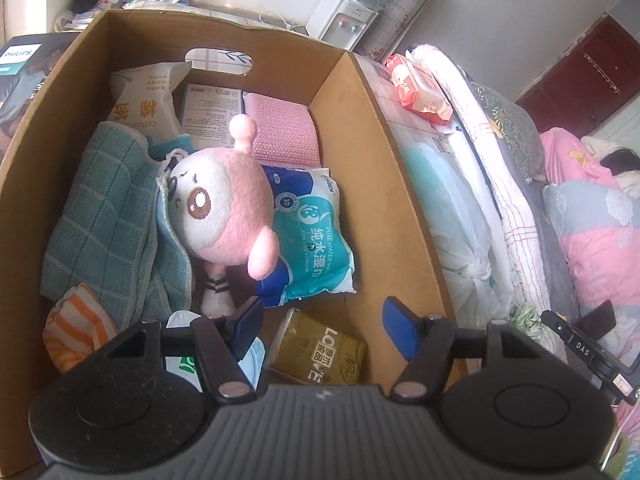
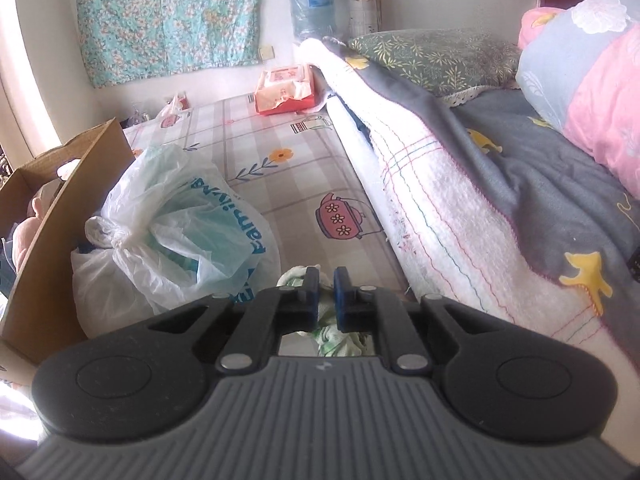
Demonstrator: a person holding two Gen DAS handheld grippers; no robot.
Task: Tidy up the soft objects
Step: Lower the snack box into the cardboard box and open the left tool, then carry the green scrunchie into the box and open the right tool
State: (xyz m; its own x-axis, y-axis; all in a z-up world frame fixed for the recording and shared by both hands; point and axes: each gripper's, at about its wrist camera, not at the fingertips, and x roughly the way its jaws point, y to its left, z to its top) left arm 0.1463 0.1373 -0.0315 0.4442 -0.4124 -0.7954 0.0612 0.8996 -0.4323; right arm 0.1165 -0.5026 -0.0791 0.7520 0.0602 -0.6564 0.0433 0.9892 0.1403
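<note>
An open cardboard box (image 1: 380, 160) holds a pink and white plush toy (image 1: 224, 208), which leans on a folded teal towel (image 1: 108, 224) and a blue wet-wipes pack (image 1: 316, 248). A pink knitted cloth (image 1: 280, 132), an orange striped cloth (image 1: 76, 324) and a gold tissue pack (image 1: 320, 352) also lie inside. My left gripper (image 1: 322, 316) hangs open over the box's near end with nothing between its pads. My right gripper (image 2: 327, 280) is shut on a crumpled green and white cloth (image 2: 336, 340), just above the patterned sheet beside the box (image 2: 60, 216).
A knotted white plastic bag (image 2: 172, 236) leans against the box's outer wall. A red wipes pack (image 2: 286, 88) lies farther back on the sheet. Folded blankets and pillows (image 2: 440, 200) pile up on the right. A water dispenser (image 1: 344, 16) stands behind the box.
</note>
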